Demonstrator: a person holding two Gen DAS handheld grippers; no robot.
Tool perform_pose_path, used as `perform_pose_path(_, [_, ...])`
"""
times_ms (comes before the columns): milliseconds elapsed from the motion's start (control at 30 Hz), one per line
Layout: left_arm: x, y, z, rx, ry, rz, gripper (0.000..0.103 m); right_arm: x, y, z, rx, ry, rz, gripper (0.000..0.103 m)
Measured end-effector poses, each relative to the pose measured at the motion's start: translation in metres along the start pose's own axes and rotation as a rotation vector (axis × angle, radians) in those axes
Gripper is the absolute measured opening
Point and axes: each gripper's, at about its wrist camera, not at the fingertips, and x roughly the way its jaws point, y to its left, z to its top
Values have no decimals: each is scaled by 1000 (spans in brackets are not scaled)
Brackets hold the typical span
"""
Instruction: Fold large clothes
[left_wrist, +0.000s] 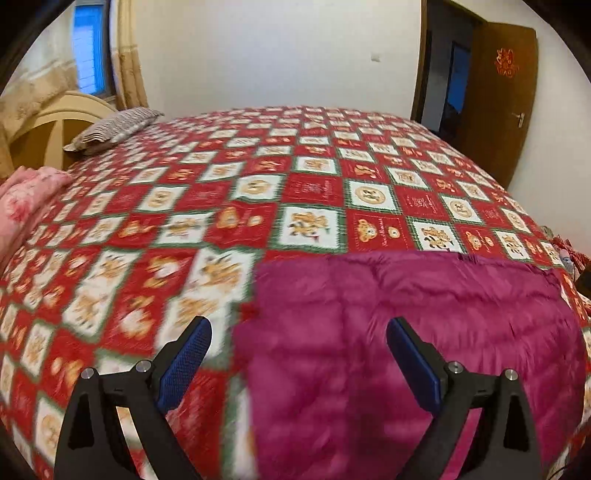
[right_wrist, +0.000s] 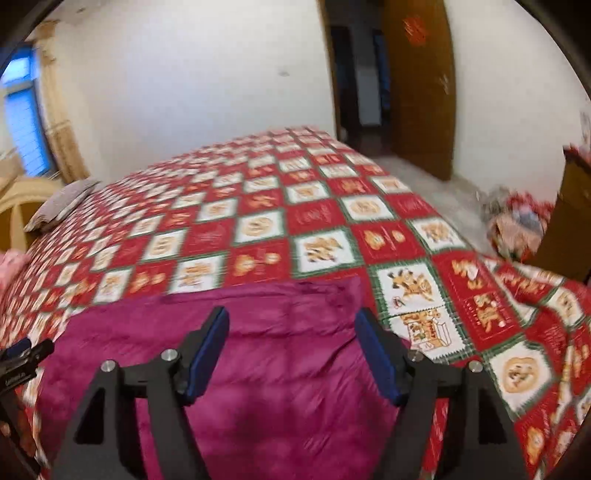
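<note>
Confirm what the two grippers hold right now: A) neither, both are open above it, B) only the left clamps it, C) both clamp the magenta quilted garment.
A: the left gripper and the right gripper both stand open above the magenta quilted garment, gripping nothing.

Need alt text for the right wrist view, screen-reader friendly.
A magenta quilted garment lies flat on a bed covered by a red, white and green checked bedspread, with the open right hand-held gripper above it, holding nothing. A pillow sits at the far left; beyond the bed are a white wall and an open wooden door.
</note>
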Motion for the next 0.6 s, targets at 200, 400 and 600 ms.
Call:
perform_pose_path(200, [-26,31,-39,-82,16,37,96,11,61,-28,-75,41,104,32])
perform_pose_path(400, [-16,38,-70,-203,74,13,96,43,101,-36,-75,78,183,27])
perform_pose_path(600, [-1,28,-92,-280,120,-39,96,93,111,-65,-86,148,121,25])
